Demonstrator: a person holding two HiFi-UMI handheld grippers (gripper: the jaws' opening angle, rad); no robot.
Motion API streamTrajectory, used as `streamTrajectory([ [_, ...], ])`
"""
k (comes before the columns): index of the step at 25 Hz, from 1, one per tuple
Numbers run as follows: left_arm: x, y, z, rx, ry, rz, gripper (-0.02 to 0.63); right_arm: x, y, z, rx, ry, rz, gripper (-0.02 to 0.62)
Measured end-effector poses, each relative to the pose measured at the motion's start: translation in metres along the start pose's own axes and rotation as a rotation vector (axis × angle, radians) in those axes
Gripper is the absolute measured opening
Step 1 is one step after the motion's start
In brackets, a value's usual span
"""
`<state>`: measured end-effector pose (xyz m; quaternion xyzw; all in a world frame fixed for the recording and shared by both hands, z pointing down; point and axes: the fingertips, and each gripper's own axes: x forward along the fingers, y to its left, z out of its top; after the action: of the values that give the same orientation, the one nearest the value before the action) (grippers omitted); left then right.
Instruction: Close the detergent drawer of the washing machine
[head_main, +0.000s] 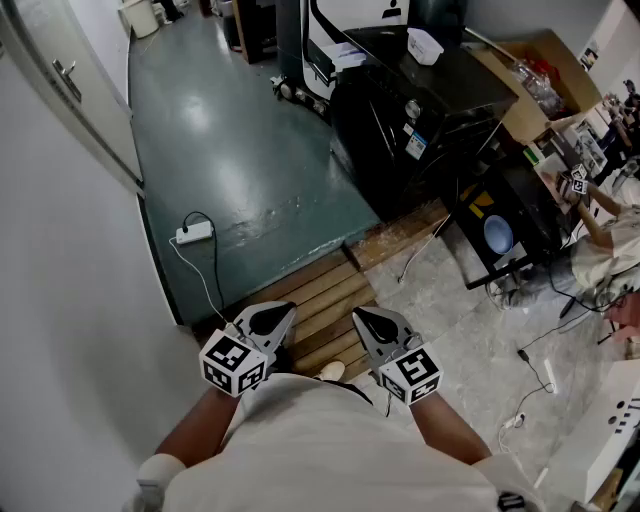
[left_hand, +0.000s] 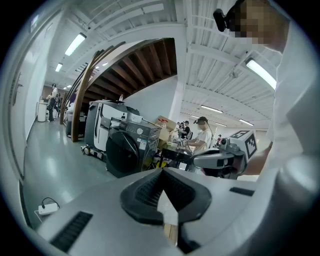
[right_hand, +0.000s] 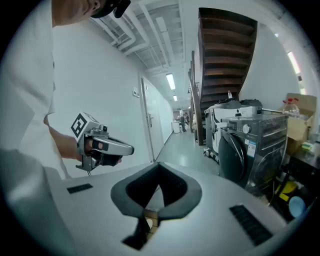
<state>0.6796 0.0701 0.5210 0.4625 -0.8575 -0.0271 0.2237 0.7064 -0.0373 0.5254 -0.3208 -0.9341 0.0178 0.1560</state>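
A dark front-loading washing machine (head_main: 420, 125) stands across the floor, well ahead of me; it also shows as the washing machine (left_hand: 127, 147) and the washing machine (right_hand: 247, 145) in both gripper views. Its detergent drawer is too small to make out. My left gripper (head_main: 283, 315) and right gripper (head_main: 362, 320) are held close to my body, side by side, above wooden slats. Both are shut with nothing between the jaws. The left gripper view shows its own gripper (left_hand: 162, 172) with jaws meeting, and the right gripper view shows its gripper (right_hand: 159, 167) likewise.
Wooden slats (head_main: 310, 295) lie just below the grippers. A white power strip (head_main: 193, 233) with its cable sits on the green floor. A cardboard box (head_main: 540, 70), a speaker (head_main: 500, 235) and loose cables crowd the right. A door (head_main: 70, 85) is at the left.
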Motion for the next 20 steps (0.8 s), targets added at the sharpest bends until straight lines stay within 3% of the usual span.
streamTrajectory([
  [11,0.011,0.027,0.009,0.005,-0.005,-0.016,-0.005,0.03,-0.009,0.01,-0.014,0.014,-0.001,0.003],
  [20,0.009,0.099,0.017,-0.01,-0.022,-0.028,-0.005,0.1,-0.015,0.021,0.014,0.024,0.001,0.005],
])
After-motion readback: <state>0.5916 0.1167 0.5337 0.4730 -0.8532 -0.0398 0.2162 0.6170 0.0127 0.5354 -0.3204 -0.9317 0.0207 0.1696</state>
